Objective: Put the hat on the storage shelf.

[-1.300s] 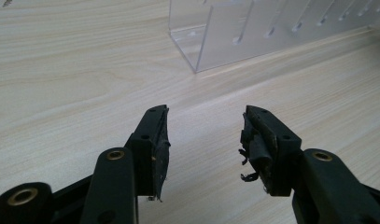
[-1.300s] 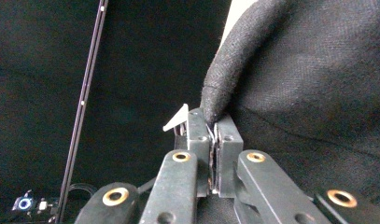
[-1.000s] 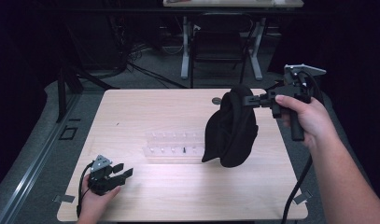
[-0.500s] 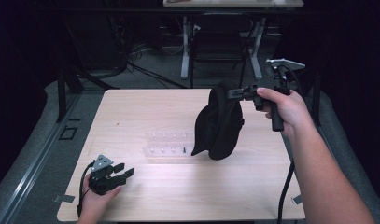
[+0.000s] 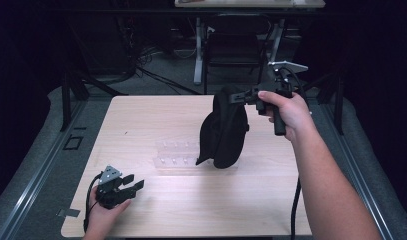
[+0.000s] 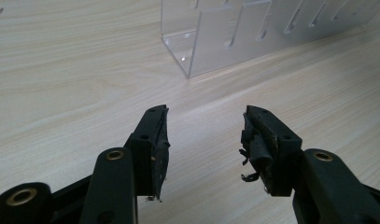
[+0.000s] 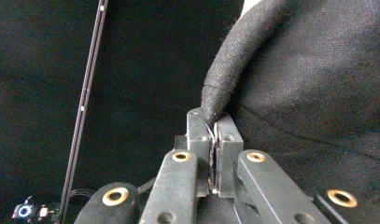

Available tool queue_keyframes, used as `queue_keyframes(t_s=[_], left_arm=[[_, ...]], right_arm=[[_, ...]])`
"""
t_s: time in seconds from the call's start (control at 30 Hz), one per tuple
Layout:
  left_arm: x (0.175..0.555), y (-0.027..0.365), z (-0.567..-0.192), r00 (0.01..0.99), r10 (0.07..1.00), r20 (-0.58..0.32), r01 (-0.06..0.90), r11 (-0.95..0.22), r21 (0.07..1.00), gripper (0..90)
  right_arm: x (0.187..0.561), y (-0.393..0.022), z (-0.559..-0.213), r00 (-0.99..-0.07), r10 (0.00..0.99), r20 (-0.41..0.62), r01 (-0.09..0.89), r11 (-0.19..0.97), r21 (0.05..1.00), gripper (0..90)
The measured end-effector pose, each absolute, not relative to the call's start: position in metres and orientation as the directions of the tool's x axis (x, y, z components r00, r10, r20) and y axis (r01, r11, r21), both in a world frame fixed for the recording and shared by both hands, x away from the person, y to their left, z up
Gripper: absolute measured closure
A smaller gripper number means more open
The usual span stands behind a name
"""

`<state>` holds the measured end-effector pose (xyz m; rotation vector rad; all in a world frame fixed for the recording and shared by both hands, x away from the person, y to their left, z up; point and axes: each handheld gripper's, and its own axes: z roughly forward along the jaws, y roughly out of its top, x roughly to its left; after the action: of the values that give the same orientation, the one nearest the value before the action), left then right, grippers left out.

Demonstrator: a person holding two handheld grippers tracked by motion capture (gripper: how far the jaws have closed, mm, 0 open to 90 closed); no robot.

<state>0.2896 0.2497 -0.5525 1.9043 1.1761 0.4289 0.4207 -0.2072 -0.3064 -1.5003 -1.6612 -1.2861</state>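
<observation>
High view: the right gripper [image 5: 239, 95], right of centre, has its jaws clamped on the rim of a black fabric cap [image 5: 223, 131], so the cap hangs freely by one edge, its lower end over the right end of the clear acrylic slotted rack [image 5: 175, 155] at mid-table. The rack's compartments appear empty. The left gripper [image 5: 136, 183], lower left, rests on the wooden table [image 5: 156, 115], jaws spread wide and holding nothing, pointed toward the rack.
</observation>
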Motion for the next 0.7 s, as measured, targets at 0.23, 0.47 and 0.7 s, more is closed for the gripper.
queue_keyframes(t_s=[0.23,0.47,0.7], left_arm=[[0.288,0.246,-0.549,0.519,0.844,-0.132,0.550,-0.212,0.808,49.7],[0.284,0.237,-0.538,0.553,0.824,-0.122,0.511,-0.220,0.831,49.4],[0.285,0.211,-0.523,0.635,0.770,-0.062,0.451,-0.305,0.839,50.8]], right_arm=[[0.428,-0.199,-0.310,-0.215,0.434,0.875,0.959,-0.076,0.273,88.0],[0.437,-0.196,-0.314,-0.211,0.447,0.869,0.960,-0.073,0.271,88.0],[0.441,-0.192,-0.318,-0.208,0.459,0.864,0.960,-0.074,0.271,87.9]])
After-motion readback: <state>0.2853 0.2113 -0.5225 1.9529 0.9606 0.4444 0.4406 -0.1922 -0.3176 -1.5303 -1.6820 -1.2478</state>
